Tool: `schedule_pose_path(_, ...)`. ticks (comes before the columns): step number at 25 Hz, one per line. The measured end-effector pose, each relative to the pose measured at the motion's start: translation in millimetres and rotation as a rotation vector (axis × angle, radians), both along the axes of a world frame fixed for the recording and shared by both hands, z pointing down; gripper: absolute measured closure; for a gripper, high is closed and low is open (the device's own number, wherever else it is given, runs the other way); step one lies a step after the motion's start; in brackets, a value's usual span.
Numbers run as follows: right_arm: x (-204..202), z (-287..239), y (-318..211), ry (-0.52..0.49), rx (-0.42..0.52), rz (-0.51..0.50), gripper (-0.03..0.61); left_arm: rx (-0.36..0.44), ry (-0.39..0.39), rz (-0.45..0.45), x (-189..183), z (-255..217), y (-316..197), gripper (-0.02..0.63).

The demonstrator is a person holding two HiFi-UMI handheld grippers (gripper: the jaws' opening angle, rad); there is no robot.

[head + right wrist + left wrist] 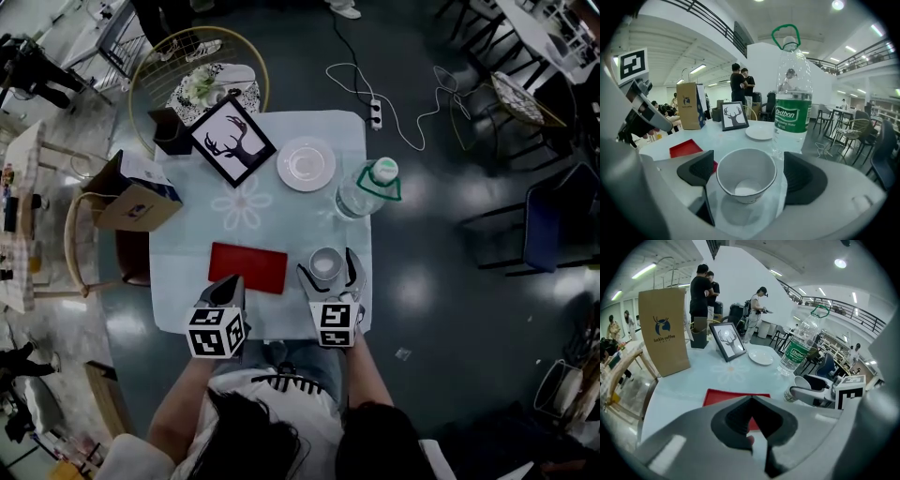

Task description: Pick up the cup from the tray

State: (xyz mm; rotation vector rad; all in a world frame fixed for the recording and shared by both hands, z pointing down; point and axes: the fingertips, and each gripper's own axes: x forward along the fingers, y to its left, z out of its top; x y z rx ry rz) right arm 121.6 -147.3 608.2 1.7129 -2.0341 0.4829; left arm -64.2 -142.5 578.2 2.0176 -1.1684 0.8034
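The left gripper (228,284) is held with its jaws together over the near edge of the red tray (247,266). The cup (325,266) is seen upright on the table (183,267), right of the tray, between the parted jaws of the right gripper (746,180)

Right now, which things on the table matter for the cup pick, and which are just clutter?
In the job:
- cup, on the table right of the tray, between the parted jaws of the right tool
- red tray

Lying about:
- bottle
- plate
- deer picture
- paper bag
- left tool, jaws together, idle at the tray's near edge
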Motion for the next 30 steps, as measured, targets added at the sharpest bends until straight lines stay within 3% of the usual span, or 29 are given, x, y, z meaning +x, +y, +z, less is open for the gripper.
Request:
schedule_pose_path(4, 12, -21, 5, 0.08, 0.039, 0.061, 0.095, -0.004, 0.01, -0.004, -1, -3, 5, 0.614)
schedule_pose_path(10, 10, -59, 7, 0.028, 0.078, 0.072, 0.144, 0.027, 0.04, -0.012, -1, -11, 1, 0.613)
schedule_pose_path(15, 11, -77, 15, -0.006, 0.065, 0.118, 0.319, 0.037, 0.042, 0.0, 0, -13, 7, 0.614)
schedule_pose_path(21, -6, -104, 19, 0.121, 0.129, 0.059, 0.475, 0.05, 0.091, 0.018, 11, -21, 9, 0.614)
schedule_pose_path(22, -8, -106, 19, 0.118, 0.135, 0.065, 0.533, 0.053, 0.102, 0.021, 14, -22, 10, 0.614)
schedule_pose_path(23, -10, -108, 20, 0.097, 0.136, 0.072, 0.551, 0.058, 0.113, 0.026, 18, -24, 11, 0.614)
schedule_pose_path(27, -15, -105, 18, -0.025, 0.106, 0.111, 0.552, 0.085, 0.131, 0.056, 27, -33, 11, 0.614)
schedule_pose_path(30, -20, -101, 19, -0.055, 0.064, 0.114, 0.552, 0.092, 0.135, 0.056, 25, -37, 10, 0.614)
